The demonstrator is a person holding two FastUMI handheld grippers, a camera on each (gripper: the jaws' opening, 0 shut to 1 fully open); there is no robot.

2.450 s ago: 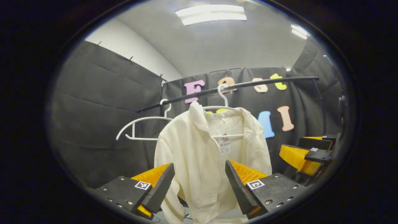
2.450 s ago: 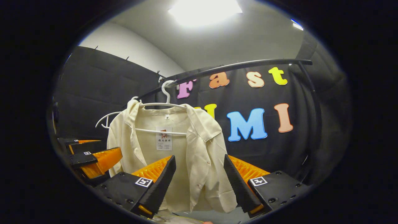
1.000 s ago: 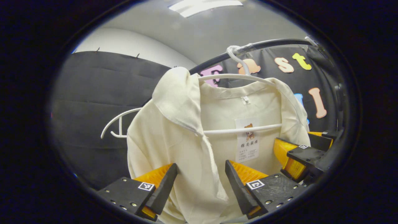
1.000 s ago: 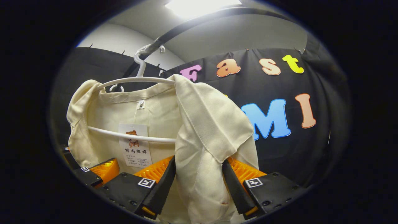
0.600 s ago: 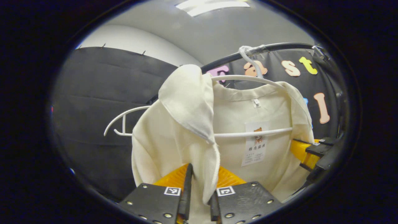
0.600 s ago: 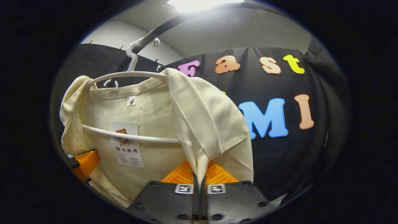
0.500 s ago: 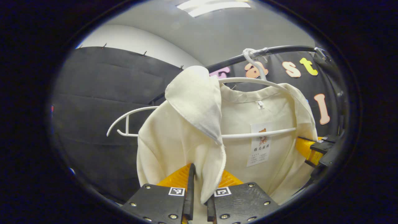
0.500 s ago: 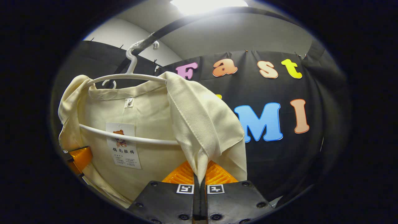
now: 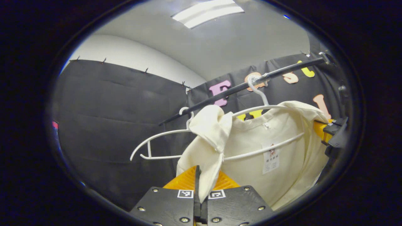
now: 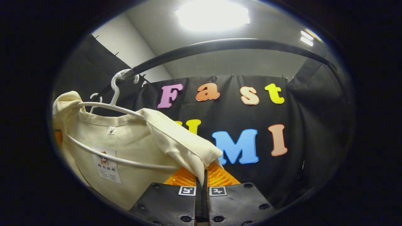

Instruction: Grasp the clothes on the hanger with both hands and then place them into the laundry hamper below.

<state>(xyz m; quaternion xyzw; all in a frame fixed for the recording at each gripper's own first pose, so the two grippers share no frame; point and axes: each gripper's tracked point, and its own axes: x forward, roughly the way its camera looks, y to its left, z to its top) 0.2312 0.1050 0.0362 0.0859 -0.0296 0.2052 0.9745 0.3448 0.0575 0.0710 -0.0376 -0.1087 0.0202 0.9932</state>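
- L gripper (image 9: 200, 201): jaws clamped on cream shirt (image 9: 282, 147) front edge.
- R gripper (image 10: 202, 188): jaws pinching shirt's other front edge.
- Shirt on white hanger (image 9: 260, 108), hooked on black rail (image 9: 238, 89).

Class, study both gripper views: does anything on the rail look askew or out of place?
Yes. The white hanger tilts on the rail, and the cream shirt is pulled sideways off its shoulders, because the left gripper and right gripper each pinch a front edge.
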